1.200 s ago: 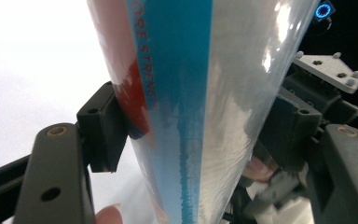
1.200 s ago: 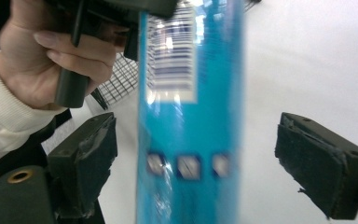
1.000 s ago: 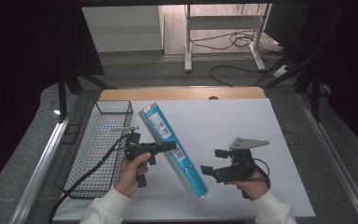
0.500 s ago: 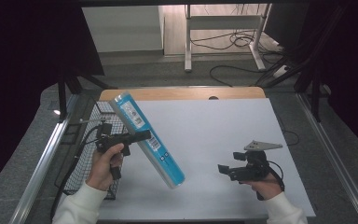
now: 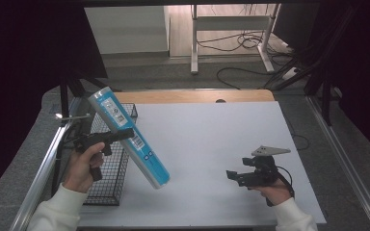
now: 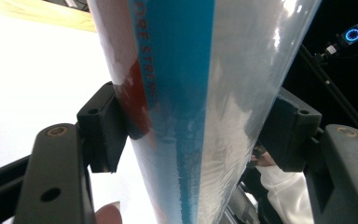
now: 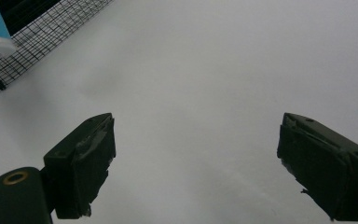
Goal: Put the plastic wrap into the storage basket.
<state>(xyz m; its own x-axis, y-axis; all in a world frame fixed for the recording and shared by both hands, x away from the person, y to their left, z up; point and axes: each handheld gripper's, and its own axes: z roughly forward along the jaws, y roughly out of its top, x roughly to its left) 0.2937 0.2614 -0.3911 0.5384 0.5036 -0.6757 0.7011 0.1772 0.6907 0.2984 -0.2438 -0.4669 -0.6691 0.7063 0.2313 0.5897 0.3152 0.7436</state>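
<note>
The left claw point(image 5: 125, 134) grips a long, shiny blue tube point(image 5: 127, 137), tilted over the wire basket point(image 5: 107, 168). The right claw point(image 5: 231, 175) is wide apart.

Seen from above the person's side, the high view looks forward and down across the white table point(image 5: 212, 144), with the wire basket point(image 5: 107, 168) at its left edge. The left gripper view sits tight against a blue-striped film roll point(image 6: 200, 102), the table beyond it. The right gripper view looks low over the same table point(image 7: 214, 70) toward that basket point(image 7: 42, 32).
</note>
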